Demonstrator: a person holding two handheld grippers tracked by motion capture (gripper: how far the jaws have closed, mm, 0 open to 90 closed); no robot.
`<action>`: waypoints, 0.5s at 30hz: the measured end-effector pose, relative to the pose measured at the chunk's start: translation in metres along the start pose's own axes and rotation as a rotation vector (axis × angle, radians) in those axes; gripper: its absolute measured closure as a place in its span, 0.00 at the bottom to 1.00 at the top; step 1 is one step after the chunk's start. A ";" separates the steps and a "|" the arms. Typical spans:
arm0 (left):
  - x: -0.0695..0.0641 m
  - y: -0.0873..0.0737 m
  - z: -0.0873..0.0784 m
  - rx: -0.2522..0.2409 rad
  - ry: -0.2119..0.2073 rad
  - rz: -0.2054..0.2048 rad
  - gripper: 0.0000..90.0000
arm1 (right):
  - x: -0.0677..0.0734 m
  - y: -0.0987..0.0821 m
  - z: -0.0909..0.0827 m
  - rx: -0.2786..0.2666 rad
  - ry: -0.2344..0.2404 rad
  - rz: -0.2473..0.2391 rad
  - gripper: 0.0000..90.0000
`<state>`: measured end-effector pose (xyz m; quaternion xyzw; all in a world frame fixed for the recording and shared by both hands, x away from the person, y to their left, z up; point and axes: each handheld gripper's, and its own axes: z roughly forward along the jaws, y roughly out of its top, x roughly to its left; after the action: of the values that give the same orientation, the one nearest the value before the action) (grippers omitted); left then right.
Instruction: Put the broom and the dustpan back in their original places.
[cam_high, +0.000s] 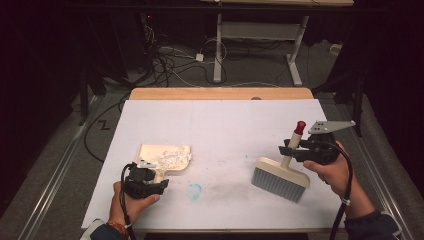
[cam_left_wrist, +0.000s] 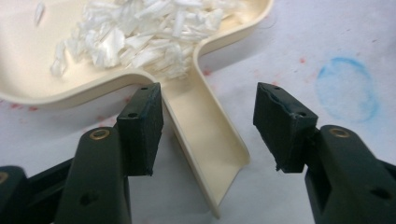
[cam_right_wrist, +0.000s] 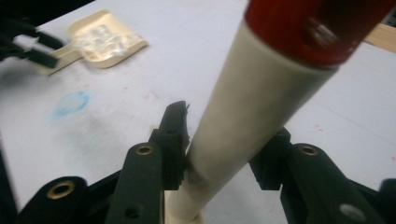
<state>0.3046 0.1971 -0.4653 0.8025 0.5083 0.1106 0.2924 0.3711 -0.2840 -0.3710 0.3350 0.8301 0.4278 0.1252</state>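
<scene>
Hands come in from the near edge of the table (cam_high: 220, 107), one at each side, each holding a gripper. The left gripper (cam_high: 150, 178) lies low at the near left and points forward; in the left gripper view its jaws stand spread, with the handle of the dustpan (cam_left_wrist: 205, 140) lying between them. The left pad sits right at the handle's edge, though whether it touches I cannot tell, and the right pad is clear of the handle. The right gripper (cam_high: 290, 148) is held higher at the near right, pointing left, with a grey plate on top. Its jaws sit on either side of the brush (cam_high: 281, 177) handle; in the right gripper view the left pad lies against the handle, while the right pad is partly hidden behind it, so I cannot tell whether the handle is pinched.

The brush has a cream handle with a red cap, a cream head and grey bristles resting on the table at the near right. The dustpan is cream and shallow, lying flat at the near left, well apart from the brush. It holds a heap of white shreds (cam_left_wrist: 140, 32), piled in its wide part. A blue smudge (cam_high: 195, 191) marks the table between dustpan and brush.
</scene>
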 end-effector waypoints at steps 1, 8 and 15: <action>-0.001 0.000 0.000 -0.008 0.002 0.005 0.46 | -0.002 0.001 0.003 -0.001 -0.024 0.007 0.67; 0.001 -0.001 0.005 -0.015 0.023 0.035 0.47 | -0.021 0.007 0.034 -0.027 -0.193 0.030 0.65; 0.000 0.005 0.009 -0.039 0.042 0.074 0.48 | -0.032 0.018 0.063 -0.021 -0.259 0.040 0.65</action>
<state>0.3129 0.1926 -0.4695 0.8124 0.4820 0.1480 0.2929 0.4341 -0.2585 -0.3966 0.4026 0.7956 0.3920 0.2262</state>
